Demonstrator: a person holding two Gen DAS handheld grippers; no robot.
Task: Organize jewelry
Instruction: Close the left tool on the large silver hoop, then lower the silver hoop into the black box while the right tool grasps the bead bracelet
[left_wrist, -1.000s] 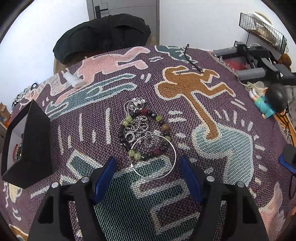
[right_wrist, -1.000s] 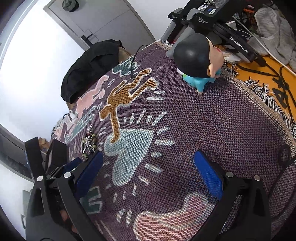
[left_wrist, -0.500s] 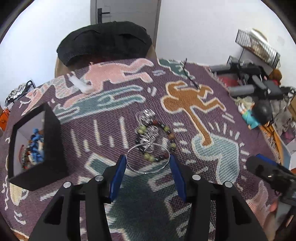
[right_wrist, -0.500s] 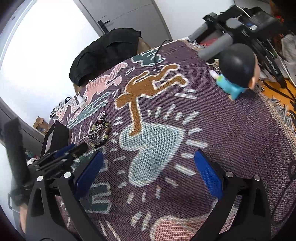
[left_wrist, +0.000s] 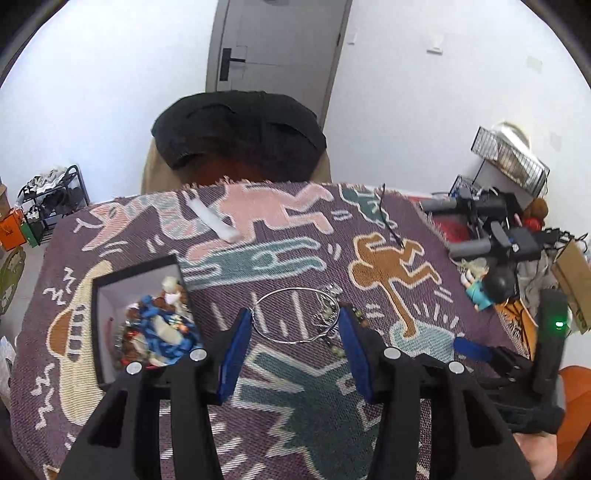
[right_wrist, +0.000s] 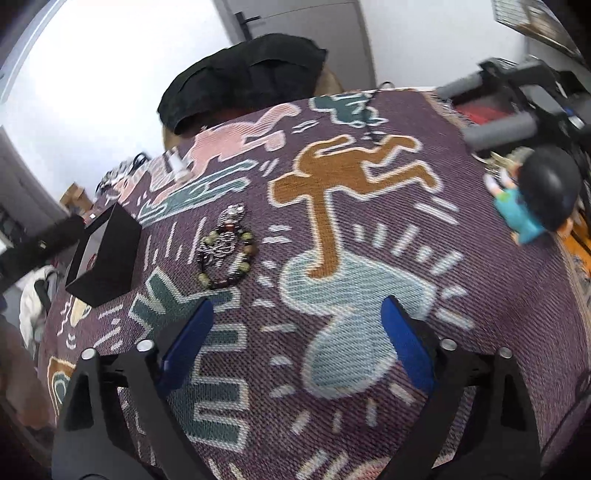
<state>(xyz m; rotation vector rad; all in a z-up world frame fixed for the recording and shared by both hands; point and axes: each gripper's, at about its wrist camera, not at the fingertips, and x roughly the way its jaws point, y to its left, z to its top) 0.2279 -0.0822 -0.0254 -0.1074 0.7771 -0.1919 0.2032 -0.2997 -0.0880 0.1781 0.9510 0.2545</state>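
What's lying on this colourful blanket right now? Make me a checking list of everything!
Surface: patterned woven cloth, lying flat.
Job's things: silver bangle in the left claw; bead bracelet and chain lying on the cloth; black box holding jewelry.
Clutter: doll, white tube.
Claws: left claw has just closed on the bangle; right claw open, just been closing, nothing between.
Cables: thin black cord on the cloth's far side.
Surroundings: grey door, black jacket on a chair, shoe rack.
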